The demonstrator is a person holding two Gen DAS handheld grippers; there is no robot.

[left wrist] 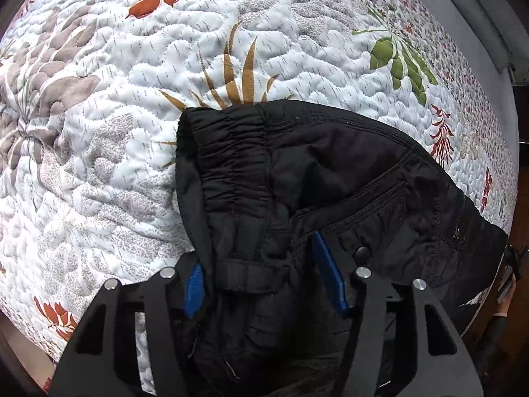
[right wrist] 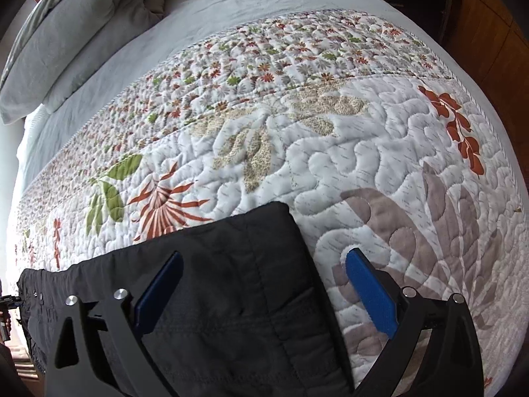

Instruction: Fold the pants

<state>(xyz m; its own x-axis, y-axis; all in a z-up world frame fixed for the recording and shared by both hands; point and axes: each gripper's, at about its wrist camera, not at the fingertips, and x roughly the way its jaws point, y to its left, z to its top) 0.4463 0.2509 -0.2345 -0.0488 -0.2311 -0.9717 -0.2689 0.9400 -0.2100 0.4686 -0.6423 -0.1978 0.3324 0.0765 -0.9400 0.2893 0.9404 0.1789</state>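
The black pants lie on a quilted bedspread printed with leaves and flowers in rust, green, tan and grey. In the left wrist view the elastic waistband is bunched and turned up toward the camera, with a stitched pocket and a small round snap beside it. The left gripper has its blue pads spread apart with a thick fold of waistband fabric lying between them; the fingers are not pressed together, and whether they squeeze the cloth cannot be told. In the right wrist view the leg end of the pants lies flat on the bedspread, its corner pointing away from the camera. The right gripper is released, its fingers wide: the left pad rests over the dark fabric, the right pad sits just beside the pants' edge, above the quilt. A grey pillow lies at the far end of the bed, on a plain grey sheet.
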